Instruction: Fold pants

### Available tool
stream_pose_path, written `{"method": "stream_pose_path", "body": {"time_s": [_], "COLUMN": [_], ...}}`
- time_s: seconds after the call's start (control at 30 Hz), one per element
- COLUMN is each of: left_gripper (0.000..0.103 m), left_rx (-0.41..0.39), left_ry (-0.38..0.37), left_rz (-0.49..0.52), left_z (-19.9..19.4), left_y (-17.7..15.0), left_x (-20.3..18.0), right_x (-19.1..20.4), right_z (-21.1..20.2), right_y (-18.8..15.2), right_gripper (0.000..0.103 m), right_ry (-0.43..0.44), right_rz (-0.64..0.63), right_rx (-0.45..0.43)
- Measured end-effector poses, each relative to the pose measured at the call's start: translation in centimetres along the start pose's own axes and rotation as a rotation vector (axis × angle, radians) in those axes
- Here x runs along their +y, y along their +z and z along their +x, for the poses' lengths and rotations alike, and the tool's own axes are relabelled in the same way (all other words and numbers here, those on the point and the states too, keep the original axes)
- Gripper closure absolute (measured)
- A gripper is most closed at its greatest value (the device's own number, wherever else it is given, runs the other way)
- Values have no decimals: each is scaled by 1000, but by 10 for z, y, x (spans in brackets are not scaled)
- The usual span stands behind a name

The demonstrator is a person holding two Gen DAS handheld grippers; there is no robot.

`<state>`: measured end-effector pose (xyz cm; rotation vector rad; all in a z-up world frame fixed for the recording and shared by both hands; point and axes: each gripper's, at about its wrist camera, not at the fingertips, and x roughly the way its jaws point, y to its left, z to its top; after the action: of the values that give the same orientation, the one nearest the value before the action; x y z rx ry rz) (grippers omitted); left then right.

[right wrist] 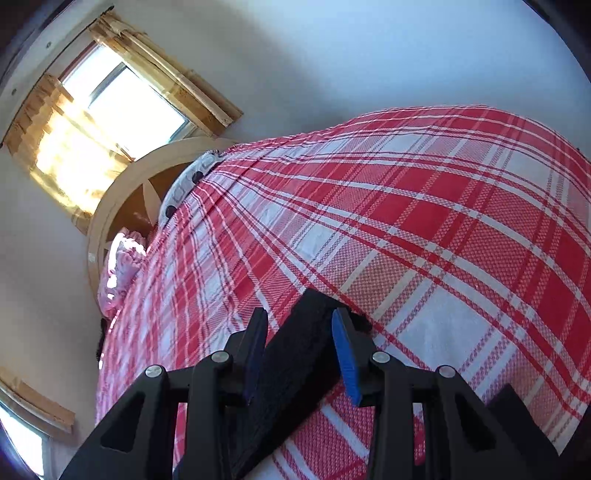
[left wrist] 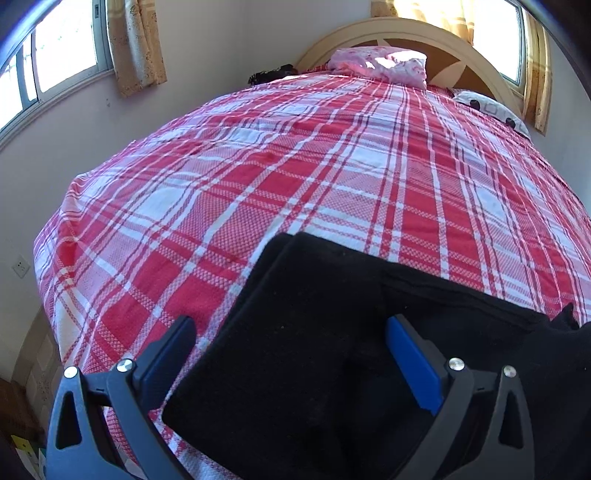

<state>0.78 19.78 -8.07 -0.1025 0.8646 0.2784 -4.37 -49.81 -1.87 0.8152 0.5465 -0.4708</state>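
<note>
Black pants [left wrist: 306, 332] lie folded on a red and white plaid bed cover [left wrist: 295, 166], near its front edge. My left gripper [left wrist: 291, 339] is wide open, its two blue-padded fingers standing either side of the folded end just above the cloth. In the right wrist view a narrow folded edge of the pants [right wrist: 295, 354] runs between the fingers of my right gripper [right wrist: 299, 347]. Its jaws are partly open with gaps on both sides of the cloth, so they are not clamped on it.
A pink pillow [left wrist: 380, 64] and a spotted white pillow [left wrist: 487, 107] lie against the curved wooden headboard [left wrist: 369, 33]. Curtained windows [left wrist: 55, 55] are in the walls beside the bed. A dark object [left wrist: 269, 75] sits at the bed's far left corner.
</note>
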Motion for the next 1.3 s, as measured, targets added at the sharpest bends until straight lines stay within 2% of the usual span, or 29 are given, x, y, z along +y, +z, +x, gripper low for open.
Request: {"method": "stream_pose_path", "body": {"time_s": [0.07,0.1,0.2,0.33,0.43,0.53,0.6,0.63,0.77,0.97,1.03,1.1,1.13,1.23,1.3], "left_gripper": [0,0,0,0,0,0,0,0,0,0,0,0,0,0,0], "left_rx": [5,6,7,8,9,11,16,18,28,68,79,84,84,79,80], "left_ry": [-2,-4,-5,-5,-13,-20,-24,-26,-37,-77,-98,-116,-121,-121,-120], "left_rz": [-7,-9,-8,-13,-25,-31,-30,-28,-13,32,38,34,34,54,61], "left_z": [1,2,2,2,3,5,5,5,5,9,10,12,12,12,12], "left_y": [1,1,2,2,2,2,3,3,5,12,13,14,14,15,16], "left_x": [1,1,2,2,3,3,3,4,4,6,8,10,11,9,8], "right_x": [3,-3,-10,-2,5,10,15,16,35,59,44,27,13,-33,-76], "right_z": [13,12,4,12,22,28,29,30,6,-101,-142,-168,-177,-170,-156], "right_y": [2,1,7,10,4,-2,-4,-5,-8,5,17,19,15,-11,-30], "right_gripper": [65,64,64,65,65,65,92,97,97,97,97,97,97,97,97], "right_ry": [-100,-130,-109,-73,-125,-124,-134,-126,-74,144,264,352,366,195,132], "right_rz": [-27,-1,30,-23,-46,-67,-92,-99,-159,-173,-100,-64,-74,-94,-42], "right_rx": [35,20,-25,31,87,95,95,103,66,-46,-69,-75,-62,44,113]}}
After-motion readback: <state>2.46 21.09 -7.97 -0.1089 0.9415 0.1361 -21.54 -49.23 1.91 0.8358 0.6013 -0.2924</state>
